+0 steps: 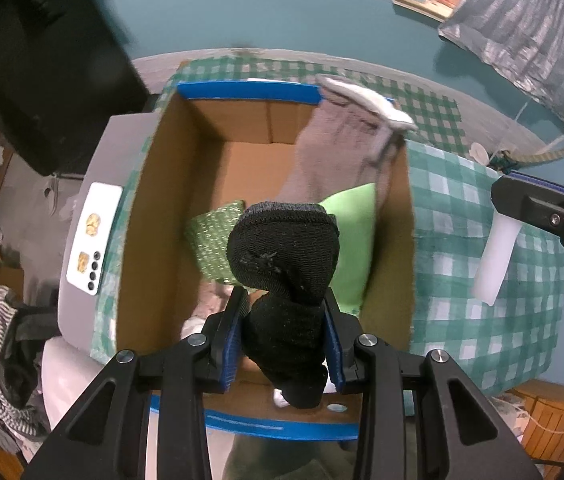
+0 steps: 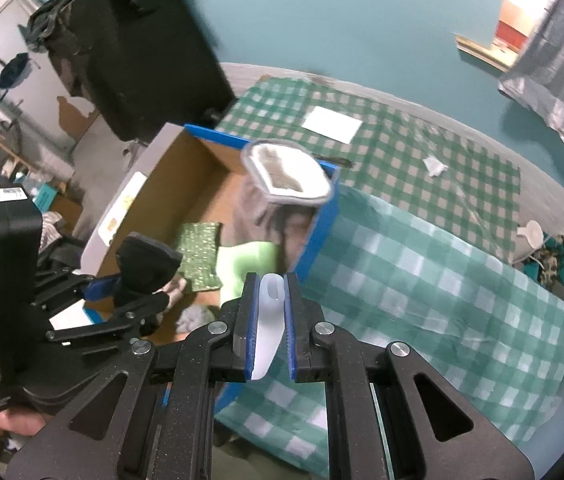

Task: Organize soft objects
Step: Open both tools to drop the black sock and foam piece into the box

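Observation:
My left gripper (image 1: 283, 312) is shut on a black sock (image 1: 285, 264) and holds it over the open cardboard box (image 1: 154, 208) with blue rims. In the box lie a green sponge cloth (image 1: 212, 240), a light green soft item (image 1: 351, 240) and a grey sock (image 1: 341, 148) draped over the far right corner. My right gripper (image 2: 268, 304) is shut on a white soft tube-like item (image 2: 268, 320), just right of the box (image 2: 321, 232). The left gripper with the black sock (image 2: 144, 268) shows at the left in the right wrist view.
The box stands on a table with a green checked cloth (image 2: 421, 280). A white phone (image 1: 92, 236) lies left of the box. A white paper (image 2: 331, 124) and a small white scrap (image 2: 433, 166) lie on the far cloth. A black chair back (image 2: 142, 40) stands behind.

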Action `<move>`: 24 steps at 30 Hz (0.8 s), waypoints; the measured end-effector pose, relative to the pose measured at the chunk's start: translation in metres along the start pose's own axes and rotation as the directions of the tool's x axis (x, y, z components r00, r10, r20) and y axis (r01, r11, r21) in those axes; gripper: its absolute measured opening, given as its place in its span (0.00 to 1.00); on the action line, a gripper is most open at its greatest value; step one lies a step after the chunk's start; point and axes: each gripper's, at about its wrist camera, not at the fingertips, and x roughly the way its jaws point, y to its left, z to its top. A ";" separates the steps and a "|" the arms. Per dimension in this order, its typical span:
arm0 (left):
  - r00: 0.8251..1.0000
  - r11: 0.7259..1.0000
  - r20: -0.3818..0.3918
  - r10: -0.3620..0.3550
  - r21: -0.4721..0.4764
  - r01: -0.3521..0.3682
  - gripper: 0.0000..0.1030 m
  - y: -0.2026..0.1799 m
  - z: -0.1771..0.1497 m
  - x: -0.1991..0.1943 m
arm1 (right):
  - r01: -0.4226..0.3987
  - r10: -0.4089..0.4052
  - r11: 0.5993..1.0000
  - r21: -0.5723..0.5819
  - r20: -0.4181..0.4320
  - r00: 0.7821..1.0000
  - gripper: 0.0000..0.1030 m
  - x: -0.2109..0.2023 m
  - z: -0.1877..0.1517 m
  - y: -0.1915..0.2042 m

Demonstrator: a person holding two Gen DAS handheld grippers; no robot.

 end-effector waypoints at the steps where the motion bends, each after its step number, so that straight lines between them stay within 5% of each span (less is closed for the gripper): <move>1: 1.000 1.000 0.000 0.003 -0.006 -0.003 0.35 0.003 0.000 0.000 | -0.004 0.004 1.000 -0.006 -0.002 1.000 0.09 0.002 0.001 0.003; 17: 0.998 0.998 -0.048 0.027 -0.049 -0.029 0.36 0.043 -0.010 0.010 | -0.052 0.048 0.996 -0.068 -0.061 0.997 0.14 0.034 0.015 0.050; 24: 0.998 0.998 -0.060 0.032 -0.056 -0.036 0.55 0.054 -0.010 0.010 | -0.035 0.030 0.998 -0.060 -0.073 0.997 0.27 0.039 0.016 0.058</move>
